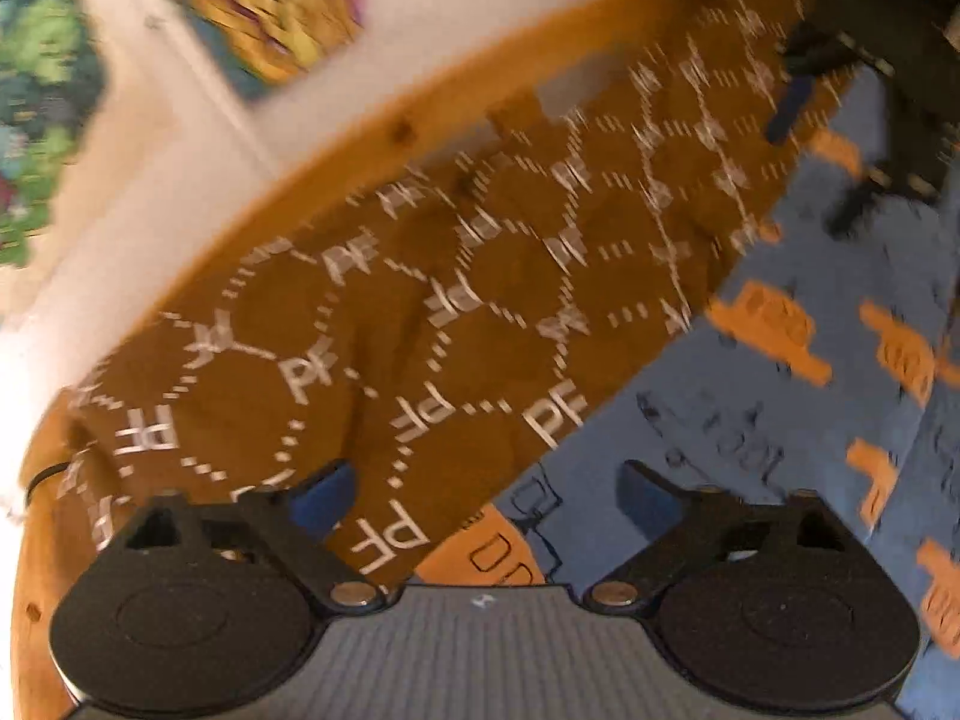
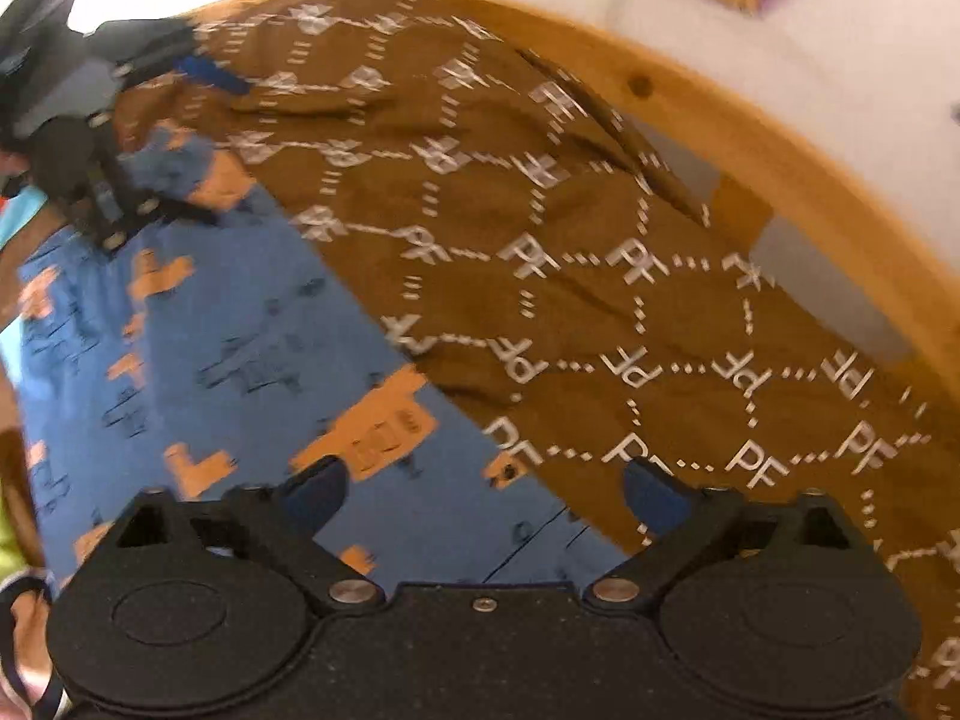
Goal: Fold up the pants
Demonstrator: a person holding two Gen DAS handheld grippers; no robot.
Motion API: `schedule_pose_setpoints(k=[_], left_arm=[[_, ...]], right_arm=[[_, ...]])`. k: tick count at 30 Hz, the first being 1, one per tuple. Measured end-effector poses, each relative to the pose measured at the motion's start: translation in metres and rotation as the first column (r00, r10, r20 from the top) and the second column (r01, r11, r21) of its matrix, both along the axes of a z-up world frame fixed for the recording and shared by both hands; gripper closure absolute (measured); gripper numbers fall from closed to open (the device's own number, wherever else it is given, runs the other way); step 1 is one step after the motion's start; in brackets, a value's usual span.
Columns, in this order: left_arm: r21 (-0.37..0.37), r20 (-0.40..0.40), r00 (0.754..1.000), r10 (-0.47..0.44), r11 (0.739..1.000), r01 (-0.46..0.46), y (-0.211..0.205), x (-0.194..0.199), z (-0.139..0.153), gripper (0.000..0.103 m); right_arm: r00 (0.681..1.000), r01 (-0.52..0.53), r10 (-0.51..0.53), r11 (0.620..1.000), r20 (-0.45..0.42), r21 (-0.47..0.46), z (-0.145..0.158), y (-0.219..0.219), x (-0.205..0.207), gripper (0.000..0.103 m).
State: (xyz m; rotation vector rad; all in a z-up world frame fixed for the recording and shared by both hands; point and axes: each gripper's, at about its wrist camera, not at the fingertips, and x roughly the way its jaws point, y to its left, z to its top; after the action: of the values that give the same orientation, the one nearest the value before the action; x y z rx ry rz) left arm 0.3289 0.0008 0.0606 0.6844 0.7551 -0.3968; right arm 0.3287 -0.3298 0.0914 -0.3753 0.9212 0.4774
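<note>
Brown pants (image 1: 480,276) with a white hexagon and "PF" print lie spread along the far side of a blue sheet (image 1: 750,420). My left gripper (image 1: 489,492) hangs above the near edge of the pants, jaws wide open with nothing between its blue pads. In the right wrist view the same pants (image 2: 540,240) fill the upper right. My right gripper (image 2: 486,492) stands open over that edge, one finger over the sheet (image 2: 240,330), the other over the pants. Each gripper shows blurred in the other's view, the right one (image 1: 807,180) and the left one (image 2: 225,150).
A wooden bed frame (image 1: 420,120) curves behind the pants, also seen as the frame (image 2: 750,138) in the right wrist view. Beyond it is a white wall with colourful pictures (image 1: 270,6). The sheet carries orange shapes. A person's sleeve (image 2: 18,210) shows at the left edge.
</note>
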Motion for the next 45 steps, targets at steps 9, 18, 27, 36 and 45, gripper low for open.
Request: schedule_pose_setpoints(k=[9, 18, 27, 36, 45], left_arm=[[0.143, -0.190, 0.982, -0.015, 0.989, 0.043, 0.000, 0.022, -0.020, 0.069], [0.185, -0.136, 0.991, -0.011, 0.982, 0.037, -0.010, 0.007, -0.012, 0.103], [0.138, 0.042, 0.998, 0.056, 0.988, -0.061, -0.009, 0.003, 0.025, 0.103], [0.110, 0.095, 0.982, 0.165, 0.978, -0.175, -0.001, 0.048, 0.014, 0.103], [0.109, 0.060, 0.993, 0.105, 0.988, -0.111, 0.019, 0.050, 0.011, 0.043]], right_arm=[[0.993, -0.044, 0.035, 0.996, -0.115, -0.077, -0.037, -0.023, 0.031, 0.022], [0.994, -0.008, 0.000, 0.997, -0.107, -0.075, -0.043, -0.025, 0.026, 0.102], [0.997, 0.036, -0.022, 0.982, 0.078, -0.184, -0.025, -0.008, 0.010, 0.103], [0.958, 0.154, -0.073, 0.947, 0.278, -0.281, -0.003, 0.009, 0.048, 0.103], [0.977, 0.167, -0.122, 0.950, 0.176, -0.264, -0.043, 0.011, 0.077, 0.053]])
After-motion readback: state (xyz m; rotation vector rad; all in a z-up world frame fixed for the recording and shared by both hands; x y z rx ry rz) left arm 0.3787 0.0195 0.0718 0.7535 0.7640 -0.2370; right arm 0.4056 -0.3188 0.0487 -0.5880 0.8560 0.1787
